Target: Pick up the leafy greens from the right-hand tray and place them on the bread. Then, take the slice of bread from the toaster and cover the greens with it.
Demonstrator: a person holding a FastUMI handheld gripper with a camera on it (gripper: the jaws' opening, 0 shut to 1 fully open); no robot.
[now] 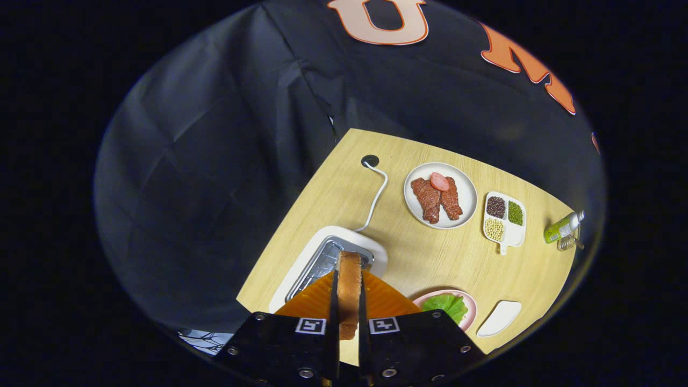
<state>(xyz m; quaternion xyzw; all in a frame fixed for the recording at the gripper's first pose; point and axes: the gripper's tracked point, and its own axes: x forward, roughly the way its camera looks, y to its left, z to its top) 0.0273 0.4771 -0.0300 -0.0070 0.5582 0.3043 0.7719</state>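
The claw (349, 301) is clamped on the slice of bread (349, 285), both fingers pressing its flat faces so it hangs edge-on above the white toaster (322, 258), lifted clear of the slot. That vertical hold suits a slot pull but, I judge, calls for tilting flat before covering. The leafy greens (447, 306) already lie on the pink plate (471, 312), just beside the fingers; the desk (430, 258) also carries a meat plate (441, 194).
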